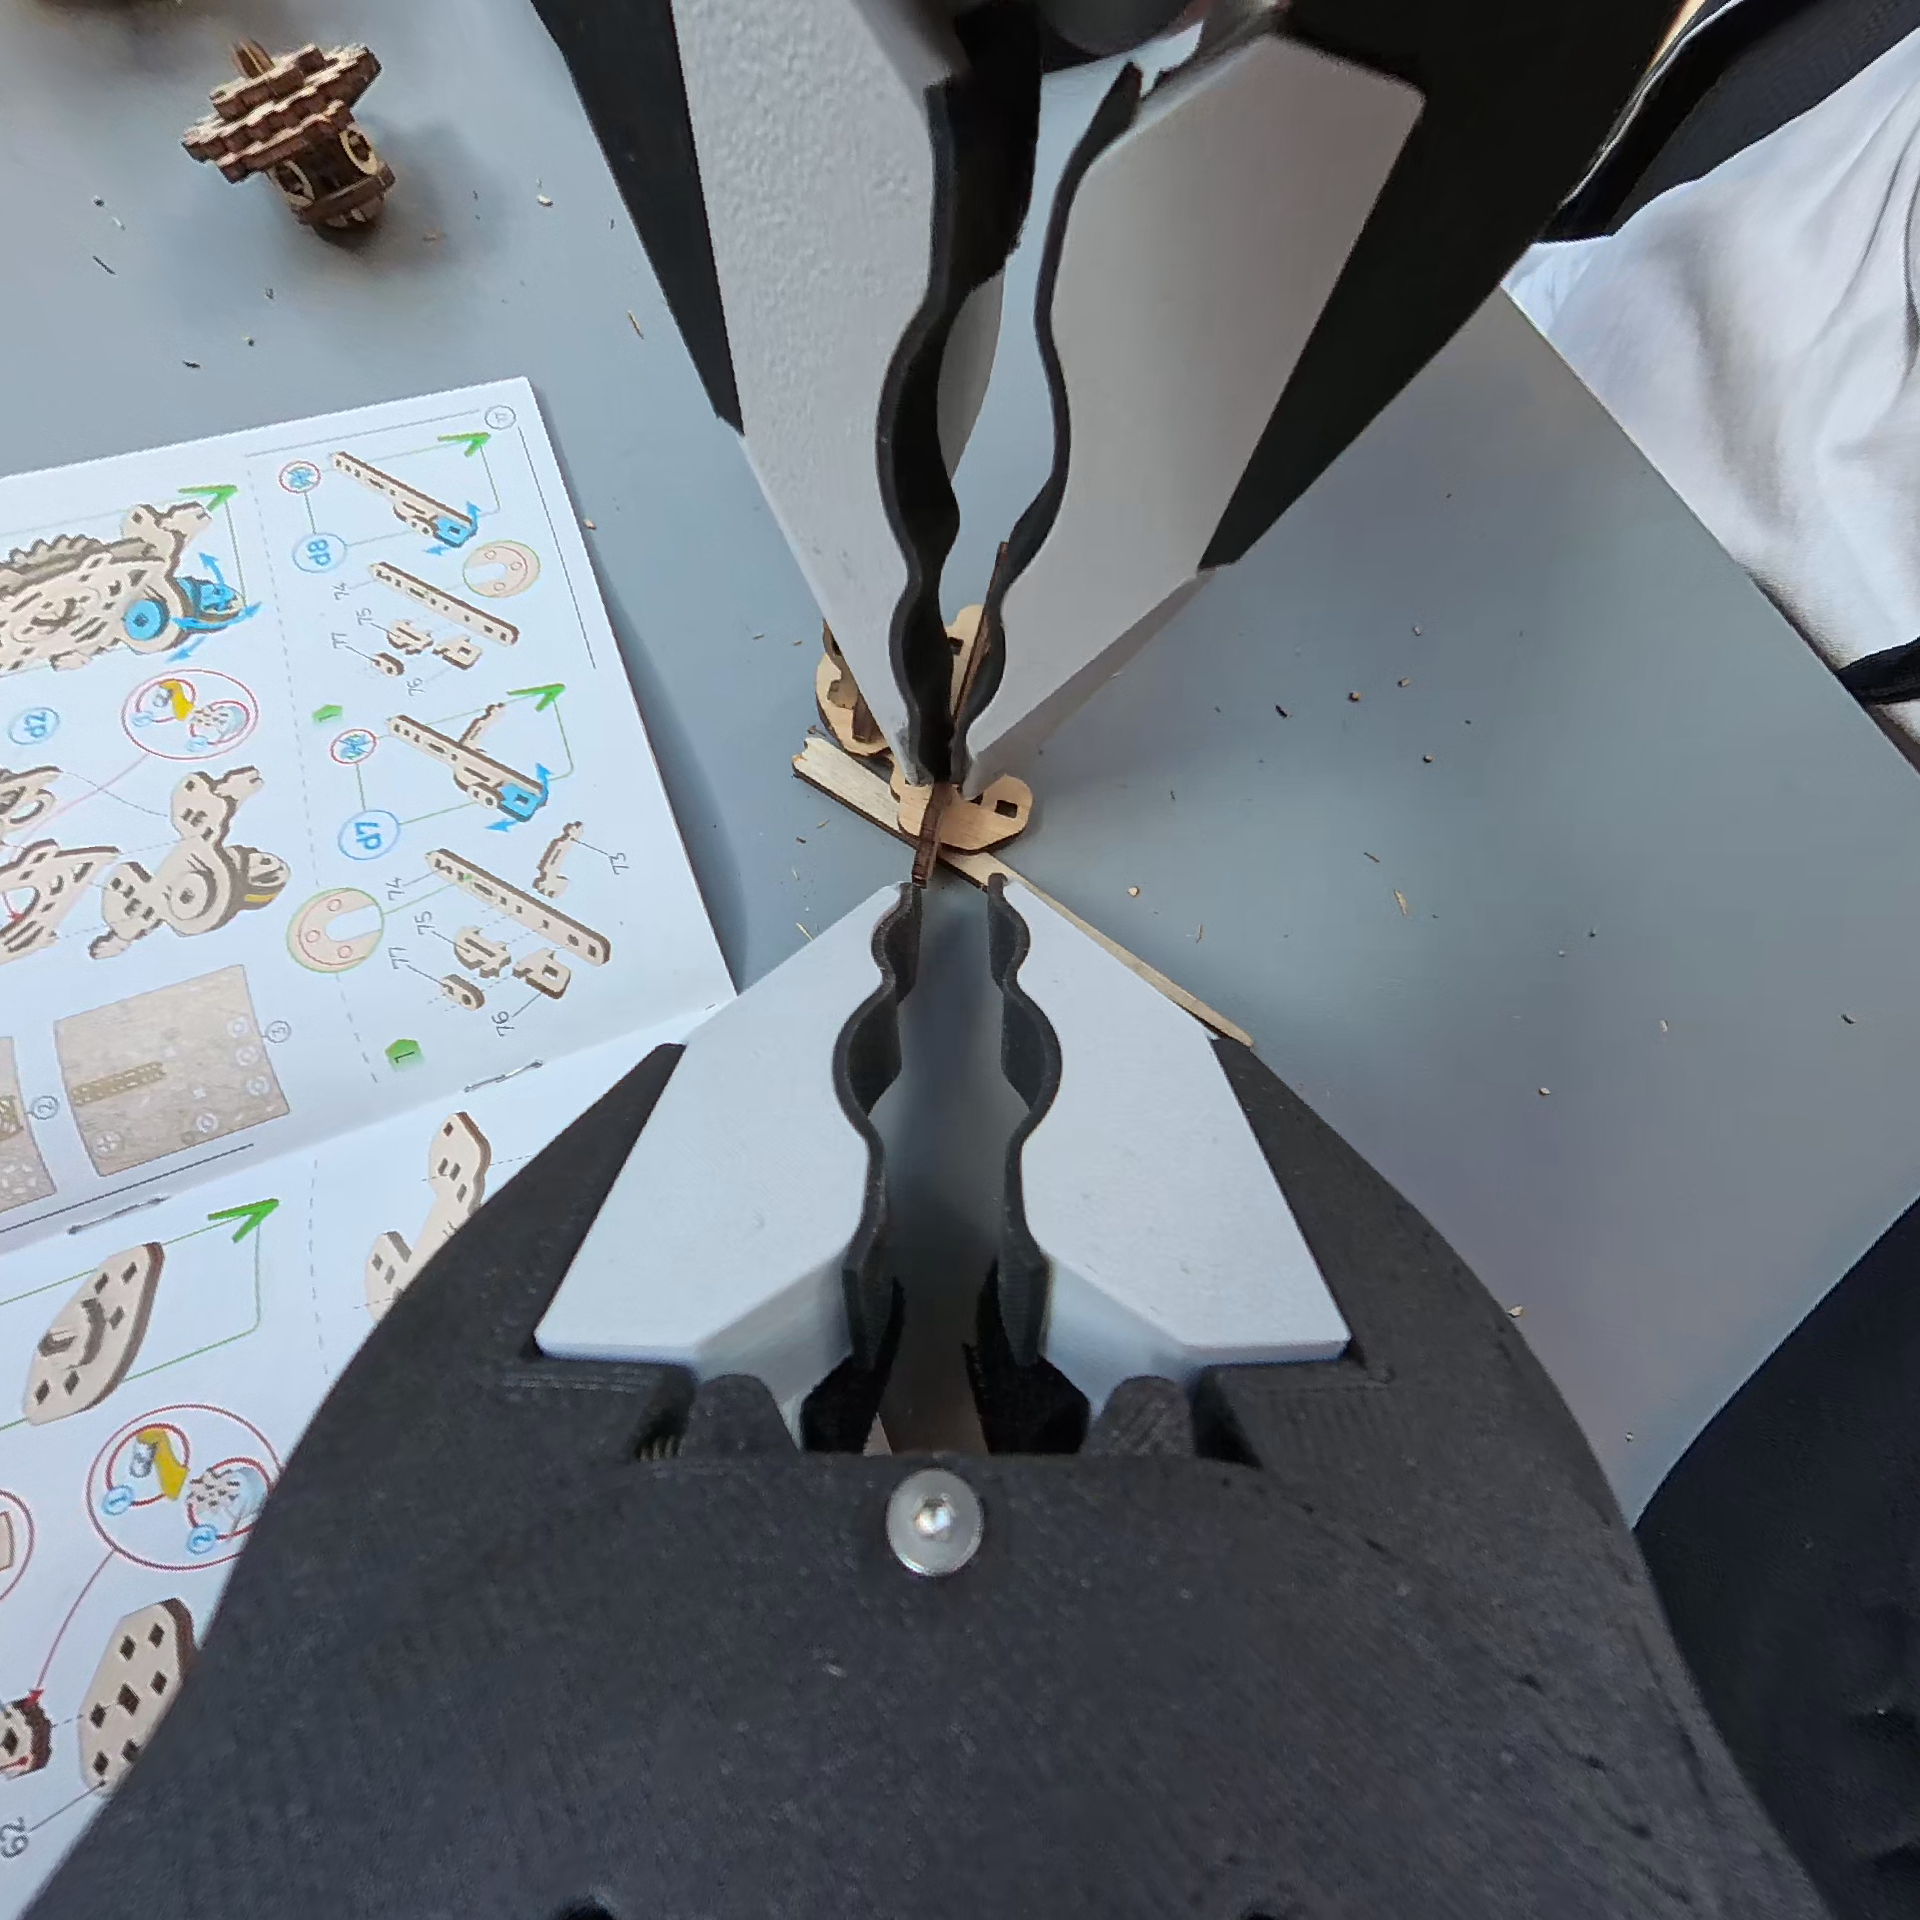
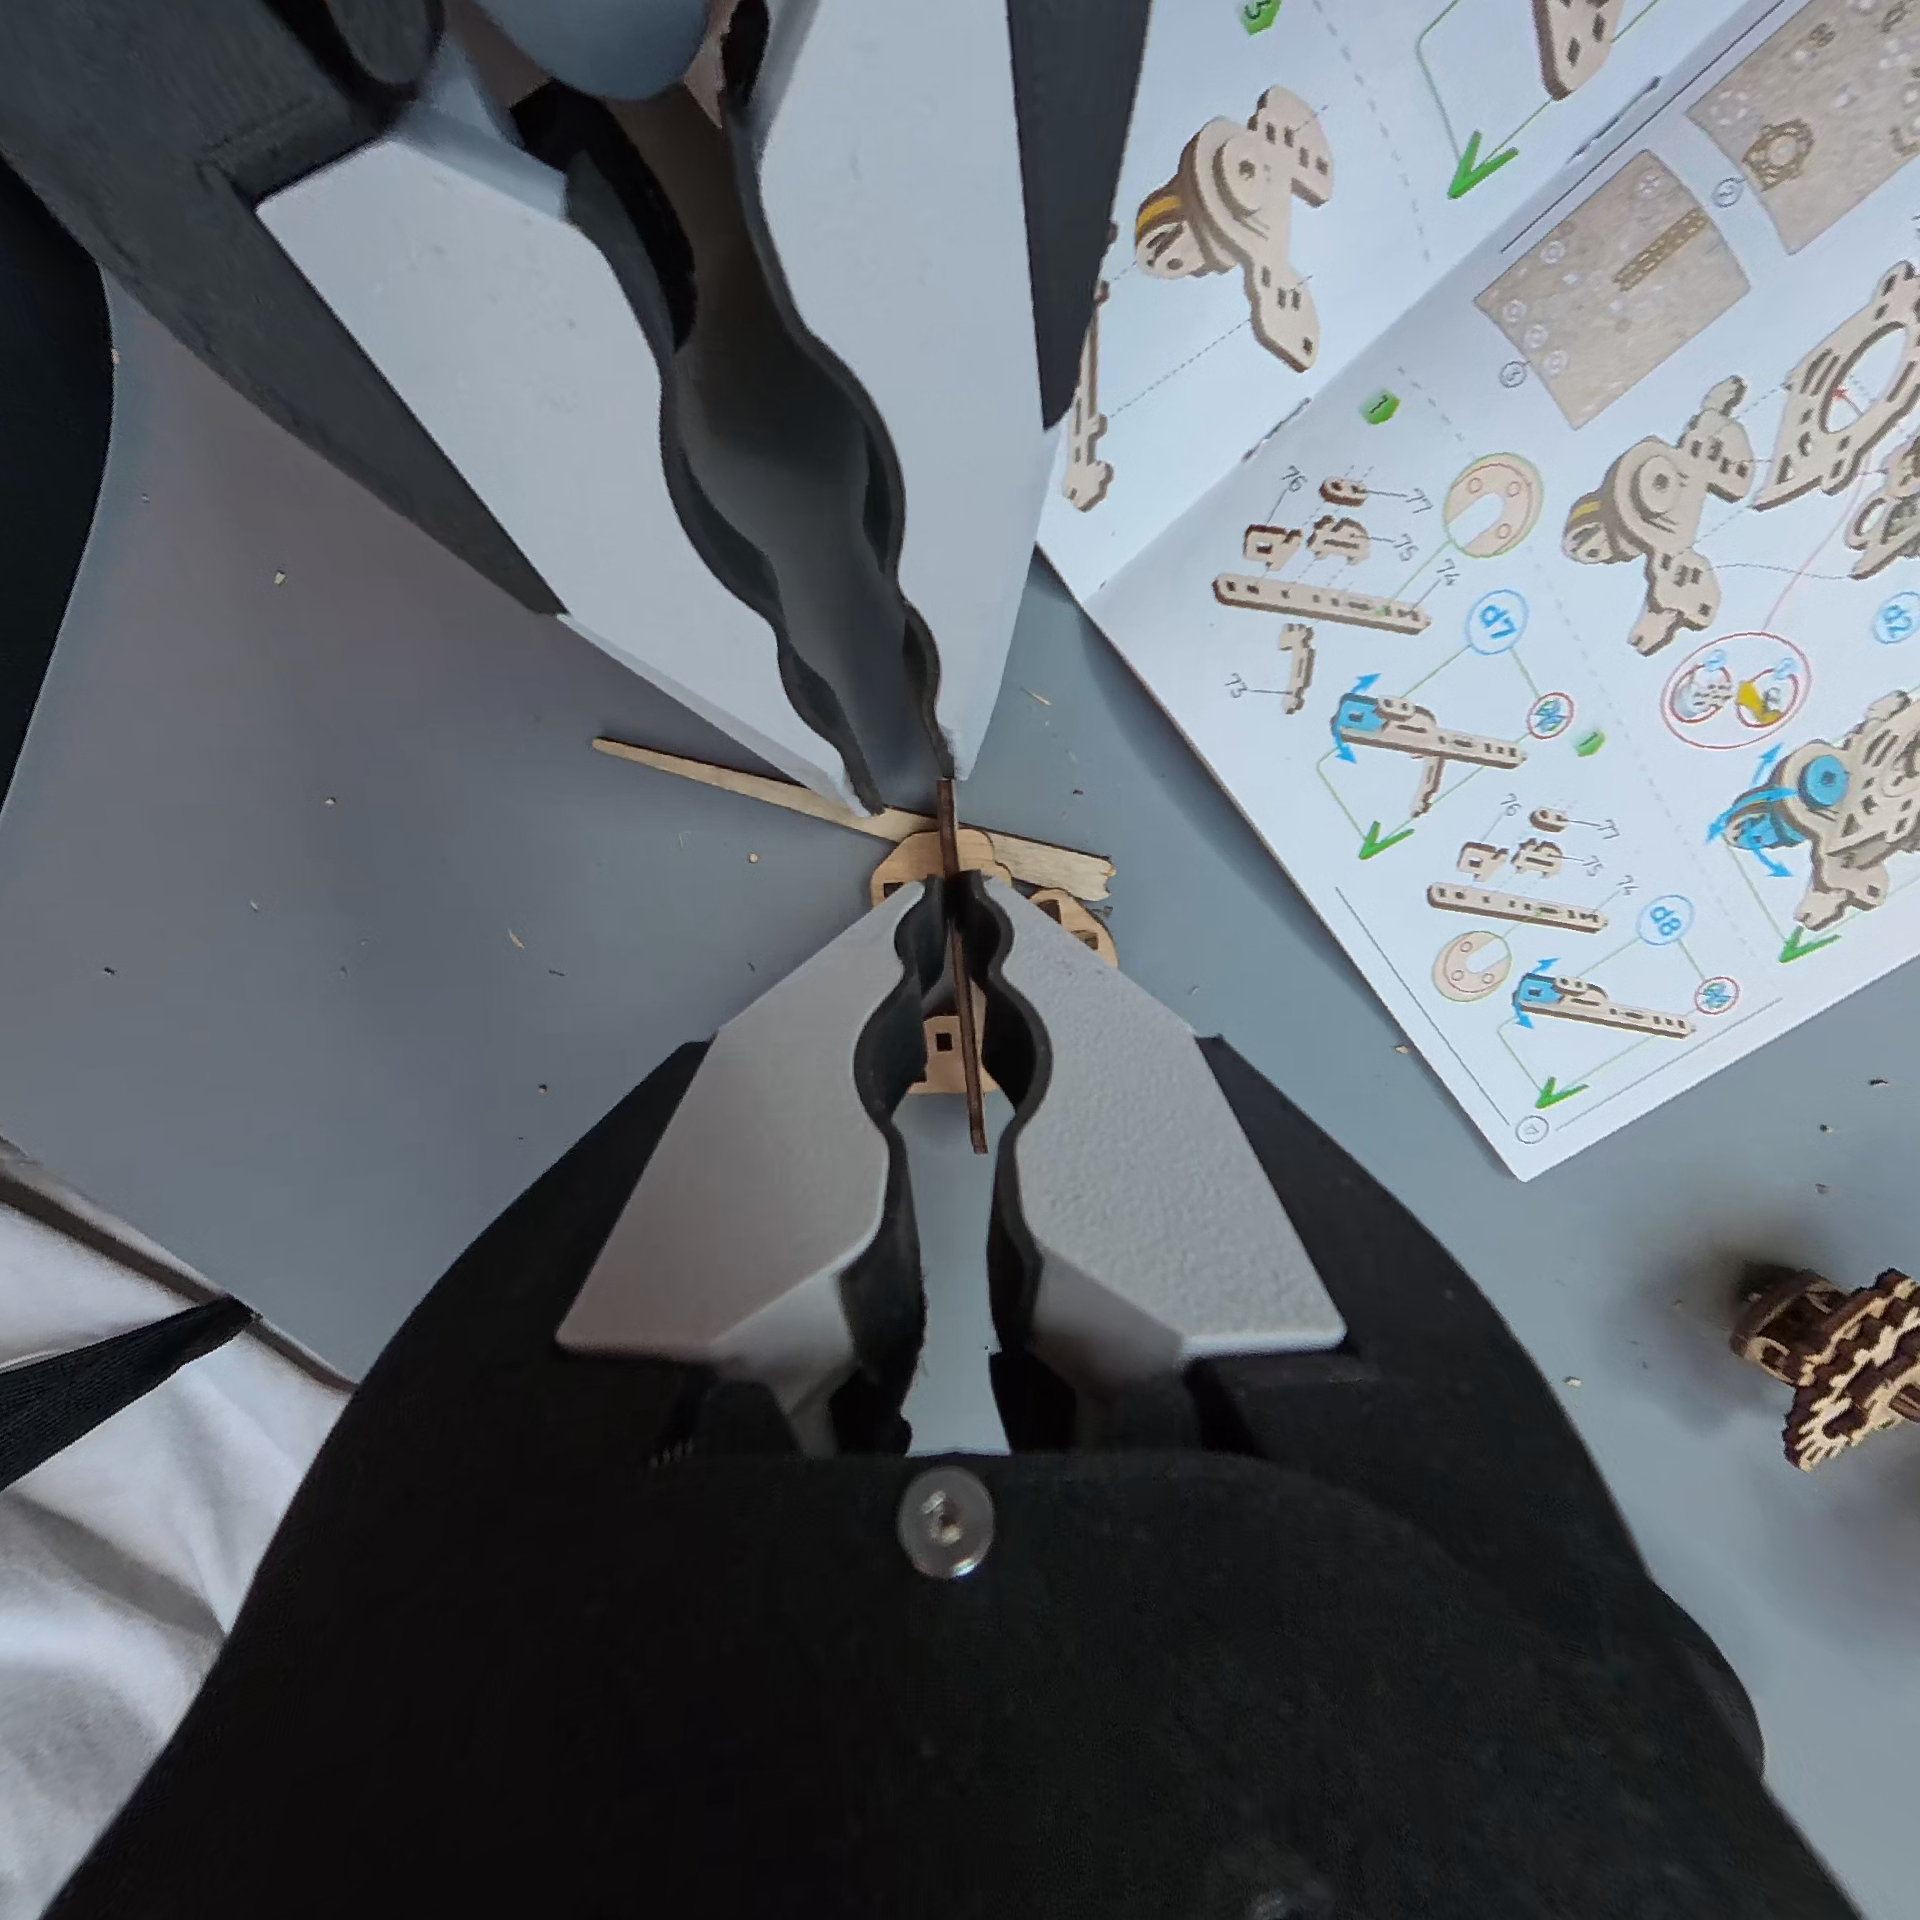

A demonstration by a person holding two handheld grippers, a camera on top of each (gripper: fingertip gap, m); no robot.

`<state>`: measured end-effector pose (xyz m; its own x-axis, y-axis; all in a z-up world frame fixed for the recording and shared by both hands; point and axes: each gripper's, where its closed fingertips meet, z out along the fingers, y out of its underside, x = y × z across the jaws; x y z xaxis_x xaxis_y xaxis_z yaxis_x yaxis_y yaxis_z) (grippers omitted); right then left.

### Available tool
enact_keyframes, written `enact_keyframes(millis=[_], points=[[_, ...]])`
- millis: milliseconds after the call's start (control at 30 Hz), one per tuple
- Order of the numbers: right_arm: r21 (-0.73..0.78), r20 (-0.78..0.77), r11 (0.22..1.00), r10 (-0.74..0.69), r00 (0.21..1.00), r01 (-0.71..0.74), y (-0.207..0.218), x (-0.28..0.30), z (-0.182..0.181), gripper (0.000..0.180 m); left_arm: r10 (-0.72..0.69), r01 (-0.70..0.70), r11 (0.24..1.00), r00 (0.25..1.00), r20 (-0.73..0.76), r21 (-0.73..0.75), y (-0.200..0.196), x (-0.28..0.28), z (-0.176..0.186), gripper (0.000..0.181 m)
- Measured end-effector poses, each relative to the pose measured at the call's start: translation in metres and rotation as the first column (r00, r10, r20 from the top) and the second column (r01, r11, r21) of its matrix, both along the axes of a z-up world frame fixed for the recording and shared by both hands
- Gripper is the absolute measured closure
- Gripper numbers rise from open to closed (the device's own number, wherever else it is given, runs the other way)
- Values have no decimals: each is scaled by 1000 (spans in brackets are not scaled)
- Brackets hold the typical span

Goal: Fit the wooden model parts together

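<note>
In the left wrist view, the left gripper [image 1: 956, 885] points away over a grey table [image 1: 1455, 831], its jaws released with a narrow gap between the wavy black pads [image 1: 883, 997]. Just beyond its tips, the right gripper [image 1: 938, 769] comes in from the far side, its jaws clenched on a thin wooden strip [image 1: 928, 826] seen edge-on. Under that strip lies a flat wooden model part [image 1: 982, 816] with small square holes, resting across a thin wooden stick [image 1: 1122, 951] that runs toward the near right. An open instruction booklet [image 1: 312, 831] lies on the left. An assembled wooden gear piece [image 1: 296, 135] sits at the far left, well apart. Small wood crumbs dot the table.

In the right wrist view, the right gripper [image 2: 951, 904] grasps the wooden strip [image 2: 961, 997], which stands on edge between its pads and pokes out past the tips. The left gripper [image 2: 904, 790] reaches in from the far side, its tips just beside the strip's far end; whether they touch it I cannot tell. The flat part [image 2: 914, 868] and the stick [image 2: 717, 774] lie beneath, the booklet [image 2: 1507, 623] at the far right, the gear piece [image 2: 1839, 1361] at the near right.
</note>
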<state>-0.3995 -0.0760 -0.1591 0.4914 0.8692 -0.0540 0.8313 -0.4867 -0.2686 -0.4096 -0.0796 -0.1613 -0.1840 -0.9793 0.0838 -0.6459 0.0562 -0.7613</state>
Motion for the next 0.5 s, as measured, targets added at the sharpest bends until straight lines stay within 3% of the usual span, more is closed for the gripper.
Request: enact_keyframes(millis=[300,500], points=[[-21,37,992,-120,992,121,-8,6,5,177,-3,3,1000,1000,-7,-25,-3,0,0,164],[-17,33,979,-201,979,202,-7,11,6,177,15,-17,999,996,-90,-27,-7,-1,0,157]])
